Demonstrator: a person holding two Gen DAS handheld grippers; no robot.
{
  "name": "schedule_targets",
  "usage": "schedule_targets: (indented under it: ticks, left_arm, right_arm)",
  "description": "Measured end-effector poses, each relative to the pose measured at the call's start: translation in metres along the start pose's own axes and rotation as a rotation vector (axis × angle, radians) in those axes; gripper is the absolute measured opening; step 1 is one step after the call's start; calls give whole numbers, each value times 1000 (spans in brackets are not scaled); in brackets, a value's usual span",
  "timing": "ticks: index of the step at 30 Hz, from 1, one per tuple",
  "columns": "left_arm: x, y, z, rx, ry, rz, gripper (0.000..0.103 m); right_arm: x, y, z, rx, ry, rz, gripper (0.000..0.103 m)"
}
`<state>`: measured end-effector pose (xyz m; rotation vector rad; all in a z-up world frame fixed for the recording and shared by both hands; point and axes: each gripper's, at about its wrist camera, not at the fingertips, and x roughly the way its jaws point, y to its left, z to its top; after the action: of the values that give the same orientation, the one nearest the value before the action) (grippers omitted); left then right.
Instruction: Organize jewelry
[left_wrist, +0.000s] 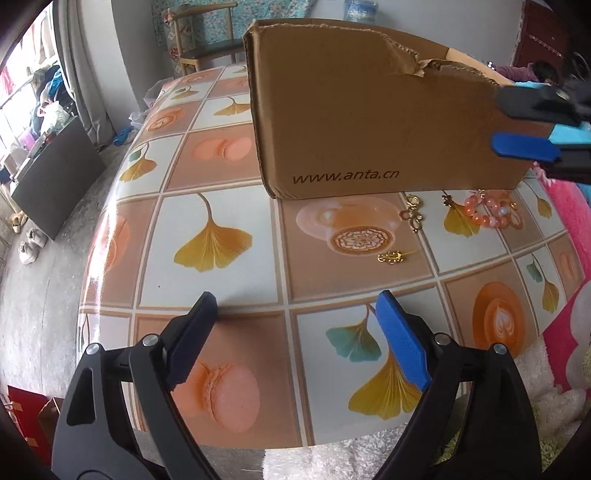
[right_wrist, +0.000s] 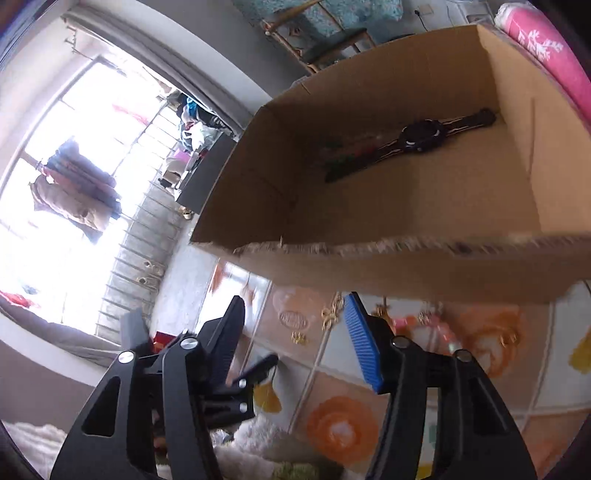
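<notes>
A torn cardboard box (left_wrist: 351, 122) stands on the patterned table. In the right wrist view the box (right_wrist: 369, 206) holds a black watch (right_wrist: 421, 136) and some blurred dark and red pieces. In front of the box lie a gold brooch (left_wrist: 391, 256), a gold knot pendant (left_wrist: 413, 214), a small gold charm (left_wrist: 447, 201) and an orange bead bracelet (left_wrist: 487, 212). My left gripper (left_wrist: 295, 299) is open over the table's near part, nothing between its fingers. My right gripper (right_wrist: 295, 299) is open and empty by the box's near wall; it shows at the right edge as right gripper (left_wrist: 496, 122).
The table (left_wrist: 221, 177) wears a tiled cloth with leaf and macaron prints. White fluffy fabric (left_wrist: 332, 461) and pink bedding (left_wrist: 569, 221) lie at its near and right edges. A wooden chair (left_wrist: 207, 40) stands behind, a dark cabinet (left_wrist: 55, 184) on the floor at left.
</notes>
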<state>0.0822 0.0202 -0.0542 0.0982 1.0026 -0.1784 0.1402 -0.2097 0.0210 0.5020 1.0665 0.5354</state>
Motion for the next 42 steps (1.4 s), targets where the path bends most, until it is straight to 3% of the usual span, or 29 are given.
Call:
schedule_targets:
  ticks: [4,7,11,14,18,21,26,30,42]
  left_arm:
    - [1,0,-1,-20,-14,10,92]
    - [2,0,-3,-34,-21,22,95]
    - [2,0,-4,-33,-34,21,95]
    - [1,-1,-4,-30,-39,23,95]
    - [0,-2,-6,-25,-32,23,95]
    - [2,0,-3,-23,-17,23,96]
    - [4,2,-1,-19,-12,19,96]
    - [6,4,3,-21,3,19,96]
    - [9,4,4,-20,15,22,96]
  right_arm:
    - [17,-10,21,57,-24,32,49]
    - [15,-13,18,85,-45,43,49]
    - [-2,-10,-1,47,-78,-15,50]
    - [-26,-13,-36,-12,-90,-160,67]
    - [-34,-20,-74,-56,-75,-365,77]
    - [-25,-31,-100,-54,-45,-520,78]
    - [-6,-40,-115,-65,-26,-648,78]
    - [7,-36,-114,-88,-28,-680,85]
    - [13,-32,-114,-99,-19,-707,86]
